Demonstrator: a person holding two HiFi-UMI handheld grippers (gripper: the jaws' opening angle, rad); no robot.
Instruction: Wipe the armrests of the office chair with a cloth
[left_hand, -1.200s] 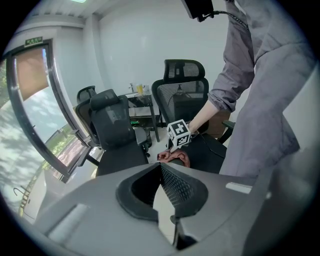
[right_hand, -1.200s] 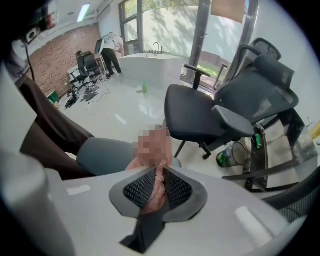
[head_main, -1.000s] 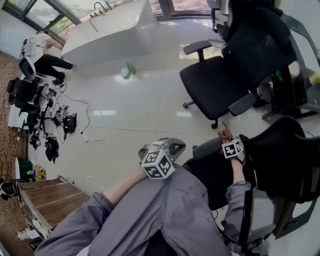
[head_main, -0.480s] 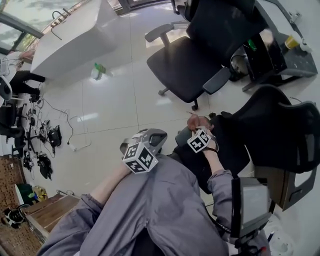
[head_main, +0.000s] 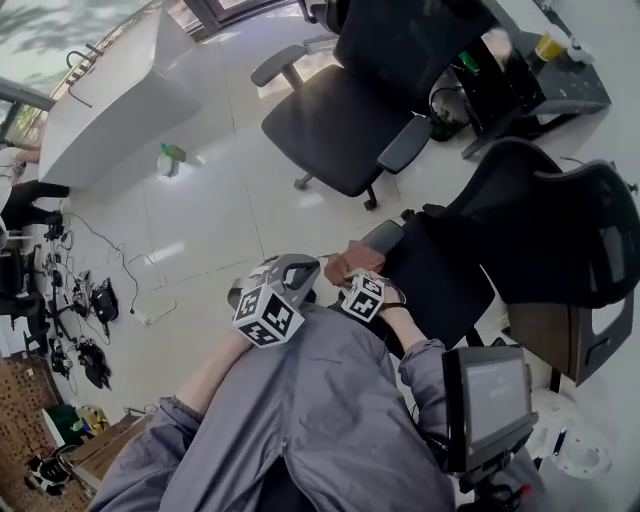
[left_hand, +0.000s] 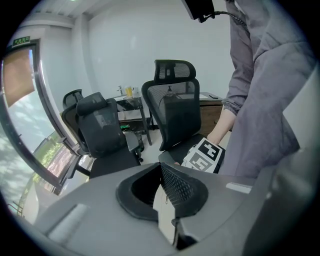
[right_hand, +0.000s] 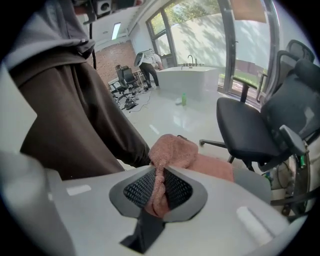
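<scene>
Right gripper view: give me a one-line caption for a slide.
Right gripper clamped on a pink cloth, a black office chair standing on the white floor beyond.

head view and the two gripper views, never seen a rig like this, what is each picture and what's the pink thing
There is no robot: a person holds a two-jaw gripper in each hand. The head view comes from a camera on the person's head, looking down on a white tiled floor with black office chairs. Each gripper view comes from a camera riding on that tool, looking along its jaws. The right gripper is clamped on a pink cloth, which lies at the armrest of the nearer chair. The left gripper holds nothing; its jaws look closed.
</scene>
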